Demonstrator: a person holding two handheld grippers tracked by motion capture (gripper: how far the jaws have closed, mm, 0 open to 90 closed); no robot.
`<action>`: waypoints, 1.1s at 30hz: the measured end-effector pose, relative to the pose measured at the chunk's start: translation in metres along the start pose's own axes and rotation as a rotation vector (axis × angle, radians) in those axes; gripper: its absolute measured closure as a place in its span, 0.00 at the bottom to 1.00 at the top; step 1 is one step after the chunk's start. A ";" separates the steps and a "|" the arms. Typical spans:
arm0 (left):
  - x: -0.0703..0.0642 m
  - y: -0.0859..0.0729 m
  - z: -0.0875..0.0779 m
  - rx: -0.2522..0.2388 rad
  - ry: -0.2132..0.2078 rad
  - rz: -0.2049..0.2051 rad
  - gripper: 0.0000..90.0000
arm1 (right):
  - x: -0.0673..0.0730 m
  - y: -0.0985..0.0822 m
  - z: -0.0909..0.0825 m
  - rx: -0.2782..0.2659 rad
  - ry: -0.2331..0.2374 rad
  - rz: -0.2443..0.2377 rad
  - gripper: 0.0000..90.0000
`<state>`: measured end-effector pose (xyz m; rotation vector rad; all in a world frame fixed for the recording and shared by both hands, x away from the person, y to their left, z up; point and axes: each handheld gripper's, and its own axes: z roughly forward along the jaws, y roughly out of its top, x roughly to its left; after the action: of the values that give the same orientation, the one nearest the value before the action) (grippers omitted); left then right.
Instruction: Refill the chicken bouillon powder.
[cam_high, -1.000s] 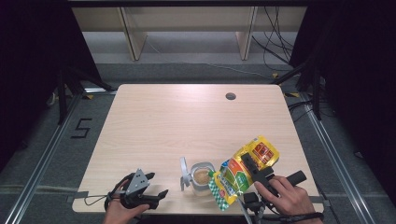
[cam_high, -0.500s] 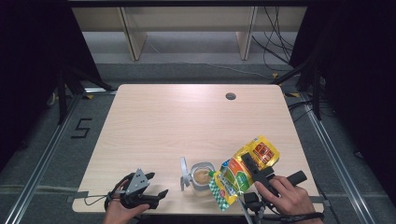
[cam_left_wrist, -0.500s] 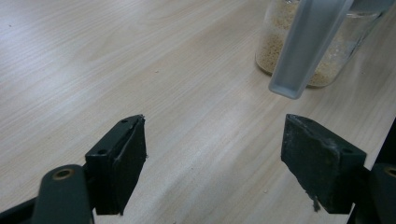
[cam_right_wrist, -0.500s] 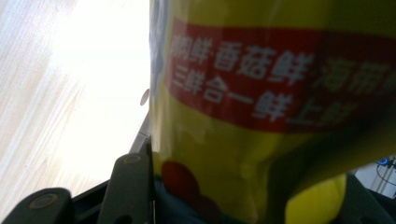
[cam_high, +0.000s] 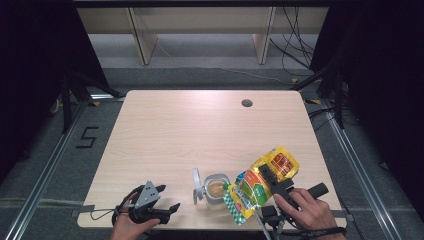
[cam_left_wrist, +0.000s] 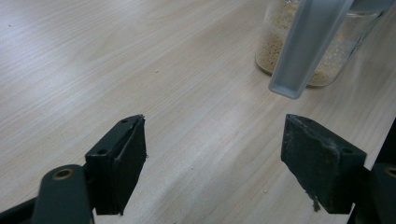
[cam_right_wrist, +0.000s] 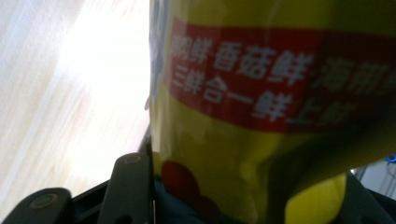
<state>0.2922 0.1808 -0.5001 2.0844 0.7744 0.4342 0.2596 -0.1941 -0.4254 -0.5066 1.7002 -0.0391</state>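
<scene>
A yellow and green seasoning bag (cam_high: 260, 184) is tilted with its green-checked mouth over an open glass jar (cam_high: 216, 190) of tan granules near the table's front edge. My right gripper (cam_high: 268, 176) is shut on the bag; in the right gripper view the yellow bag (cam_right_wrist: 261, 116) with its red band sits between the jaws. The jar's lid (cam_high: 197, 185) stands flipped up on its left side. My left gripper (cam_high: 167, 200) rests at the front left, open with nothing between its fingers. Its own view shows the jar (cam_left_wrist: 308, 42) ahead, with the grey lid latch (cam_left_wrist: 306, 46) hanging in front.
The wooden table (cam_high: 200, 135) has a round cable hole (cam_high: 247, 103) at the back right. Beyond the far edge stand wooden shelf legs (cam_high: 142, 35) and loose cables on the floor. A "5" (cam_high: 86, 137) is marked on the floor at left.
</scene>
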 end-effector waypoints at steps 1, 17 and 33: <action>0.001 0.000 -0.001 0.014 0.002 0.014 0.25 | -0.001 0.000 0.000 -0.005 -0.003 -0.004 0.60; 0.000 0.000 -0.001 0.005 0.004 -0.020 0.25 | 0.014 -0.020 0.009 -0.150 0.047 0.306 0.61; 0.000 0.000 -0.001 -0.012 0.008 -0.004 0.25 | 0.027 -0.032 0.018 -0.279 0.120 0.547 0.64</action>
<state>0.2916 0.1808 -0.4994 2.0709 0.7785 0.4440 0.2838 -0.2277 -0.4449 -0.2301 1.9226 0.5788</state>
